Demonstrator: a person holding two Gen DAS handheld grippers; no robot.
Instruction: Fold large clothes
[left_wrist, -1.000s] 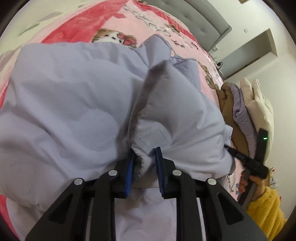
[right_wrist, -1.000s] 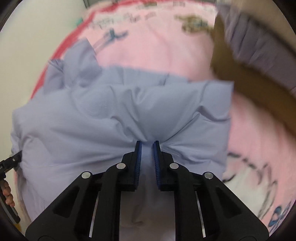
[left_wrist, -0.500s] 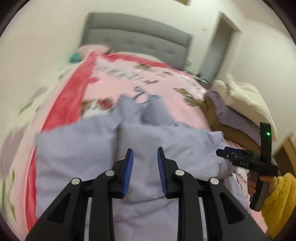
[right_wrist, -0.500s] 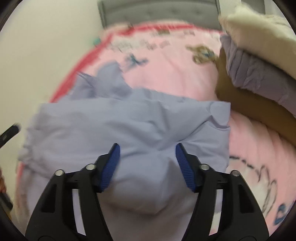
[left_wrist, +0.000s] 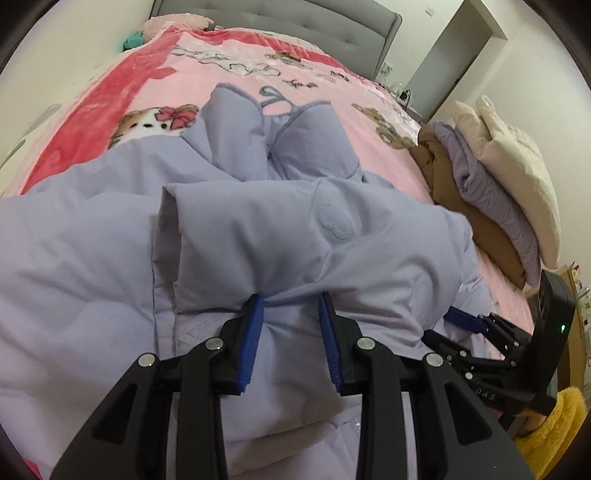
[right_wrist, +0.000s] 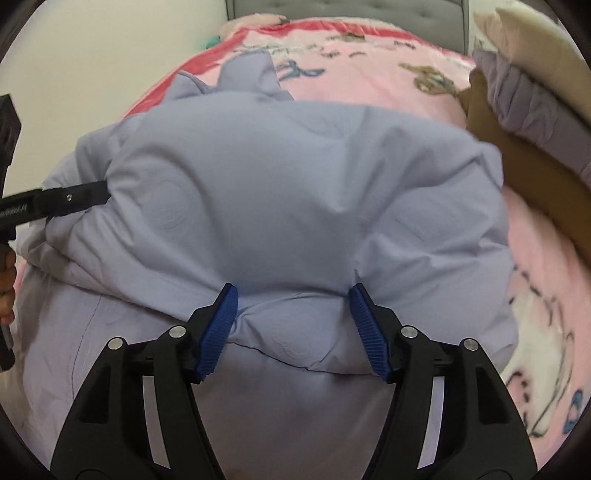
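Observation:
A large puffy lavender jacket (left_wrist: 258, 229) lies on the pink bed, a folded sleeve part resting across its body; it also fills the right wrist view (right_wrist: 295, 177). My left gripper (left_wrist: 290, 306) is open, its blue pads straddling a bunched fold of the jacket. My right gripper (right_wrist: 293, 295) is wide open, its pads on either side of a rolled edge of the jacket. The right gripper also shows at the jacket's right edge in the left wrist view (left_wrist: 465, 325). The left gripper's fingers (right_wrist: 70, 197) touch the jacket's left side in the right wrist view.
A pink and red cartoon blanket (left_wrist: 332, 85) covers the bed. A stack of folded brown, purple and cream clothes (left_wrist: 491, 177) sits on the bed's right side, also in the right wrist view (right_wrist: 532, 110). A grey headboard (left_wrist: 295, 22) stands at the far end.
One second ago both grippers were shut on the jacket. Both have since let go and opened, the right one wider. The folded part now lies flat on the jacket.

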